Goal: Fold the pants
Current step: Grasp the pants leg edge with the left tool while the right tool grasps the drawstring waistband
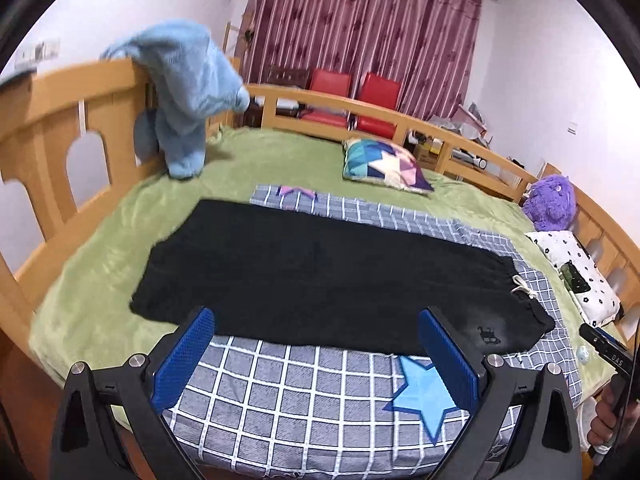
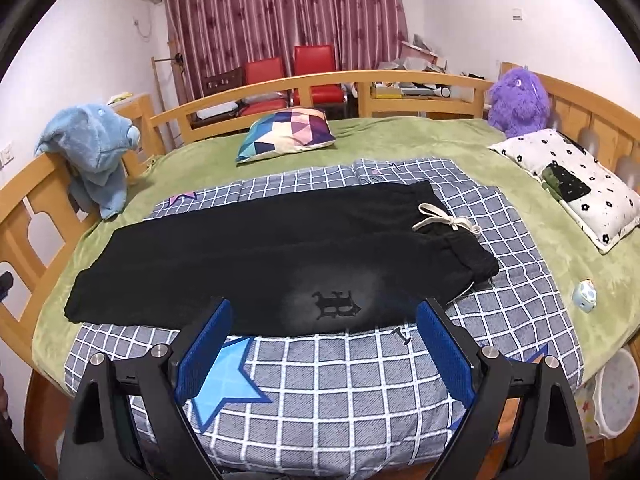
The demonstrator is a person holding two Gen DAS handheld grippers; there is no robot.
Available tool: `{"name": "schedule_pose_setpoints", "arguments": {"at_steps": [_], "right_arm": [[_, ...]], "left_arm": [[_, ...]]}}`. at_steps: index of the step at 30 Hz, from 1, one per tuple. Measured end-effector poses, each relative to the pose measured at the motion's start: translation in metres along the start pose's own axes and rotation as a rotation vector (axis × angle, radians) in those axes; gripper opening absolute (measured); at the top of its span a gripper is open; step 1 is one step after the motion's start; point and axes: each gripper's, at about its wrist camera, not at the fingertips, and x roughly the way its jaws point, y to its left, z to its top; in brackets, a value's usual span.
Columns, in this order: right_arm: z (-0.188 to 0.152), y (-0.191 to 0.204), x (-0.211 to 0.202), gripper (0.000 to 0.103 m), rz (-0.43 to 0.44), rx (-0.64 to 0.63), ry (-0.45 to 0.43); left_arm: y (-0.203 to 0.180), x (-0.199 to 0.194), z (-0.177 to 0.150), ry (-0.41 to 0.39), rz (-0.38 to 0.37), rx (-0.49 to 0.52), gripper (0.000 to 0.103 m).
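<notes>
Black pants (image 1: 320, 272) lie flat across a grey checked blanket (image 1: 288, 392) on the bed, folded lengthwise, waistband with a white drawstring (image 1: 520, 286) at the right, leg ends at the left. They also show in the right wrist view (image 2: 260, 256), with a dark logo (image 2: 336, 304) near the front edge. My left gripper (image 1: 316, 324) is open and empty, hovering at the pants' near edge. My right gripper (image 2: 324, 320) is open and empty, just before the logo. The right gripper's body (image 1: 608, 352) shows at the right edge of the left wrist view.
A green bedspread (image 2: 400, 136) covers the bed inside a wooden rail (image 2: 320, 78). A blue plush (image 1: 188, 92) hangs at the left, a patterned cushion (image 2: 288, 134) lies behind, a purple plush (image 2: 518, 98) and white pillow (image 2: 572, 184) at the right. A small toy (image 2: 585, 295) lies near the right edge.
</notes>
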Motion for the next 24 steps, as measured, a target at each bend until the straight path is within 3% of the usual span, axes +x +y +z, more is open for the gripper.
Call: {"name": "schedule_pose_setpoints", "arguments": {"at_steps": [6, 8, 18, 23, 24], "right_arm": [[-0.026, -0.030, 0.062, 0.078, -0.010, 0.036, 0.080], [-0.035, -0.043, 0.089, 0.068, -0.006, 0.074, 0.124], [-0.064, -0.100, 0.196, 0.068, 0.054, 0.339, 0.236], [-0.057, -0.118, 0.222, 0.068, 0.099, 0.461, 0.195], [-0.055, -0.120, 0.227, 0.068, 0.106, 0.479, 0.197]], "left_arm": [[0.038, 0.062, -0.028, 0.083, -0.014, -0.106, 0.097], [0.053, 0.087, -0.037, 0.116, -0.008, -0.149, 0.094], [0.105, 0.203, -0.075, 0.241, -0.010, -0.321, 0.077], [0.125, 0.229, -0.078, 0.191, 0.000, -0.385, 0.062], [0.125, 0.234, -0.075, 0.186, 0.012, -0.377, 0.054]]}}
